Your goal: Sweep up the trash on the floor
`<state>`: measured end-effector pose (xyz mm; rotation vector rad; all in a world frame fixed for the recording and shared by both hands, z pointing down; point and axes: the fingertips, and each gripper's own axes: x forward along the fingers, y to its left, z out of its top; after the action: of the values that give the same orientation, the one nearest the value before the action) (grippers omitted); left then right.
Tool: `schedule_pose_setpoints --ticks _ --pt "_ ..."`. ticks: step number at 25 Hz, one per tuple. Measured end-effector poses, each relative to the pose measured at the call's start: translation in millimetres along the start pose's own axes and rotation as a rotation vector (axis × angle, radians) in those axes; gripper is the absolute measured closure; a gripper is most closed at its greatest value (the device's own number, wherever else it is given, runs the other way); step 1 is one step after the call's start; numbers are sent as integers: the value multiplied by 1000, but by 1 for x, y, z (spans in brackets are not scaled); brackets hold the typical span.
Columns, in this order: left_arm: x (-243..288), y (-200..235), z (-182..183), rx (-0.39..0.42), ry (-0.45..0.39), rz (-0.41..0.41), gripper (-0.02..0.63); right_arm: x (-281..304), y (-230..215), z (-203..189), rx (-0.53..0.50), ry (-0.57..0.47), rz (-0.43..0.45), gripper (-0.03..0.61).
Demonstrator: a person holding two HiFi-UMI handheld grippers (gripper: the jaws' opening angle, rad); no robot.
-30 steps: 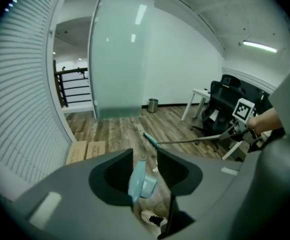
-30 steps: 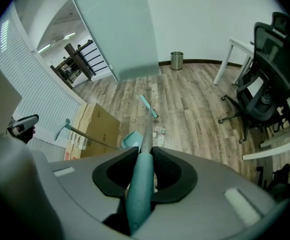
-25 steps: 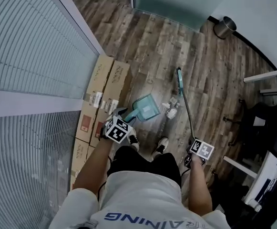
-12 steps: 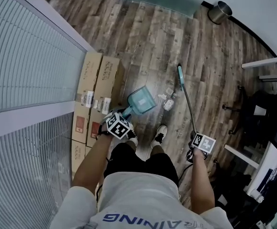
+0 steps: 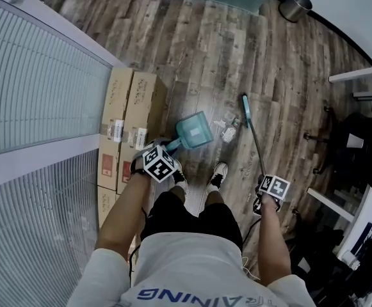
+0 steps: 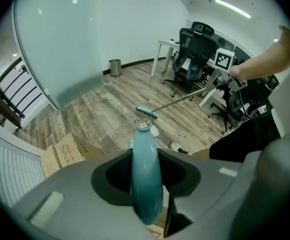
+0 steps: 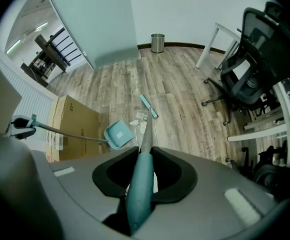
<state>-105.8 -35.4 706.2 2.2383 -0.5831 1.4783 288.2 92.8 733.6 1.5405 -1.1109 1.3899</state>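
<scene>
A teal dustpan (image 5: 195, 132) rests on the wooden floor just left of some white paper scraps (image 5: 229, 133). My left gripper (image 5: 159, 162) is shut on the dustpan's long handle (image 6: 145, 179); its jaws have just been closing around it. A teal broom head (image 5: 245, 107) sits on the floor just beyond the scraps, to their right. Its thin pole runs back to my right gripper (image 5: 272, 187), which is shut on the broom's teal grip (image 7: 140, 189). The right gripper view shows the dustpan (image 7: 119, 133), scraps (image 7: 141, 118) and broom head (image 7: 148, 106) close together.
Cardboard boxes (image 5: 134, 117) lie along a glass wall with blinds (image 5: 38, 107) on the left. A metal bin (image 5: 294, 5) stands far off by the wall. Office chairs (image 5: 355, 146) and a white desk (image 5: 358, 75) crowd the right. The person's shoes (image 5: 218, 173) are just behind the dustpan.
Both grippers have sunk a little. The broom head has drawn closer to the scraps. The dustpan stays beside them on the left.
</scene>
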Motion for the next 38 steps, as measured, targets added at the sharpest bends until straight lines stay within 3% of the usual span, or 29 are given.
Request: schedule_pose_setpoints --ticks 9,19,26,38 --pt "4 7 5 -45 -17 -23 495 30 1 -6 22 65 -37 473" --pt "7 5 5 -46 -17 -21 499 35 33 -13 -167 96 -65 472" --pt "6 2 3 -53 -17 -26 500 33 23 -8 -130 91 -17 472" --pt "8 2 5 -58 -18 -25 502 29 105 -20 -470 102 99 472"
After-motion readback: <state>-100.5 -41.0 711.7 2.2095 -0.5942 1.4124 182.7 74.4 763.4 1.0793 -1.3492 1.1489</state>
